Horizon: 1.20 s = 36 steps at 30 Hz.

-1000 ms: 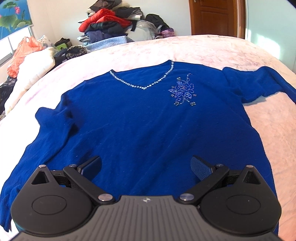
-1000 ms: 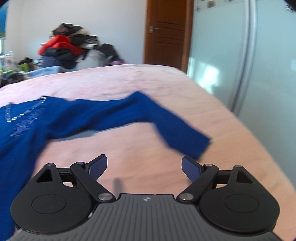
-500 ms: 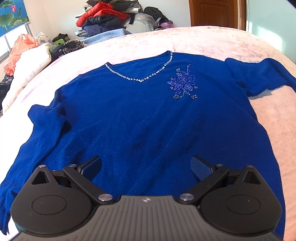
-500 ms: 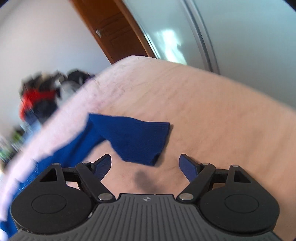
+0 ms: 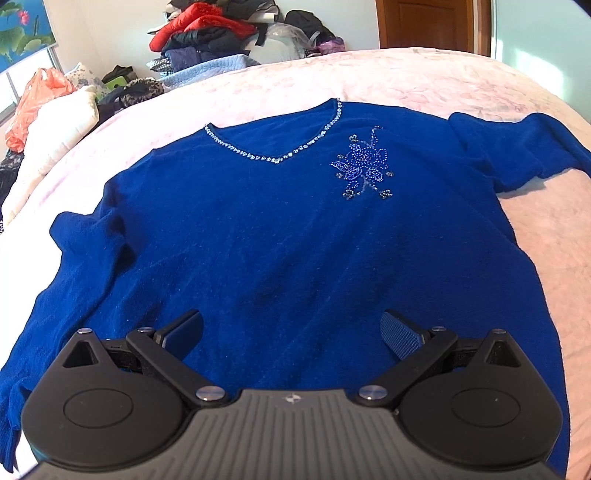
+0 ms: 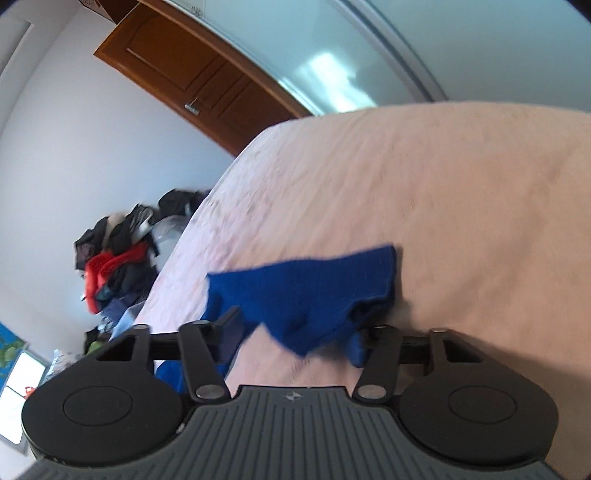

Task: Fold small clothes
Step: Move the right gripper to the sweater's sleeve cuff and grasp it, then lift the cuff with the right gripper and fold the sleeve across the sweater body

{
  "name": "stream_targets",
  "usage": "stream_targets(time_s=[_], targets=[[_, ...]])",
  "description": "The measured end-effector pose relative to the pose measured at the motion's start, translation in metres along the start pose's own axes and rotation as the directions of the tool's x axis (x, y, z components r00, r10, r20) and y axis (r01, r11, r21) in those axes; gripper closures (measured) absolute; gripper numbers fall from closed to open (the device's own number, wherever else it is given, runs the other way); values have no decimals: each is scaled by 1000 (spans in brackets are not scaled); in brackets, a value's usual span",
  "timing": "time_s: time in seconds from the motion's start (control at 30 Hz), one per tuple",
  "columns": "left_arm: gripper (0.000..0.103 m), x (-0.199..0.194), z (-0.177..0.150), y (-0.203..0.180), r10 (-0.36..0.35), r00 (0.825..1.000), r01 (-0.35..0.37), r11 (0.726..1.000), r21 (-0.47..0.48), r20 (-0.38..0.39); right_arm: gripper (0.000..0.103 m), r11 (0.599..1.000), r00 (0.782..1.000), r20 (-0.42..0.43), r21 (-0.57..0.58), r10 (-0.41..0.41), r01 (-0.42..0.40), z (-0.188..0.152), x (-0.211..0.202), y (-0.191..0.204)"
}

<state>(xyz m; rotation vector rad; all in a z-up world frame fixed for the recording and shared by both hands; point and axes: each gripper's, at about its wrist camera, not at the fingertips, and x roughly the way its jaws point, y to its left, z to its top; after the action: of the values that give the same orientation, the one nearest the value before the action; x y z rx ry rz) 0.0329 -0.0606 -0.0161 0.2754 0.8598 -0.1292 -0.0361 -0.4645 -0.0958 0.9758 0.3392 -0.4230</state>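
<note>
A royal-blue V-neck sweater with a beaded neckline and a beaded flower lies flat, front up, on the pink bed. My left gripper hovers open just above its lower body, with nothing between the fingers. In the right wrist view the camera is rolled hard to one side. The end of the sweater's sleeve lies between the fingers of my right gripper. Its jaws are closing and still stand apart. The cloth bunches against the right finger.
A pile of mixed clothes sits beyond the far edge of the bed. White bedding and an orange bag lie at the left. A wooden door and a glass wardrobe front stand behind the bed.
My right gripper has rolled sideways and come down onto the sleeve end, and its jaws have narrowed around it. The left gripper has barely moved.
</note>
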Motion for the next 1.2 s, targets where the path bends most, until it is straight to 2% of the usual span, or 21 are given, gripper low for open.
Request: stream_targets(time_s=[0.03,0.07,0.1,0.13,0.27,0.4,0.53,0.63,0.73,0.9,1.07,1.2], targets=[[0,0,0,1,1,1000,-1,1000,2,0,66,1000,1000,0,18,-9,9,3,6,-3],[0,0,0,1,4,1000,-4,1000,4,1,71,999,1000,-1,41,-11,11,6,9,-7],[0,1,0,2,7,1000,-7,1000,6,2,89,998,1000,1,63,-7,7,10,10,-13],[0,1,1,3,9,1000,-9,1000,6,3,94,997,1000,-3,74,-5,5,12,13,-15],[0,2,7,10,24,1000,-24,1000,-12,16,94,1000,1000,17,9,-1,1,27,14,-4],[0,0,16,19,31,999,-29,999,-41,36,94,995,995,98,-96,-11,20,61,2,21],[0,1,21,25,37,998,-35,998,-54,47,94,974,976,216,-210,-33,79,101,-10,53],[0,3,23,27,42,998,-39,997,-61,46,94,949,959,279,-286,-47,130,117,-14,76],[0,6,23,32,49,998,-46,996,-74,42,94,933,972,233,-348,-12,95,110,-10,94],[0,8,21,34,65,997,-62,996,-70,44,94,908,994,84,-417,68,-27,62,3,122],[0,11,19,41,82,996,-78,993,-84,38,94,869,986,-65,-466,151,-164,11,15,159],[0,14,17,44,90,995,-87,992,-90,33,94,828,973,-136,-512,185,-229,-23,15,190]])
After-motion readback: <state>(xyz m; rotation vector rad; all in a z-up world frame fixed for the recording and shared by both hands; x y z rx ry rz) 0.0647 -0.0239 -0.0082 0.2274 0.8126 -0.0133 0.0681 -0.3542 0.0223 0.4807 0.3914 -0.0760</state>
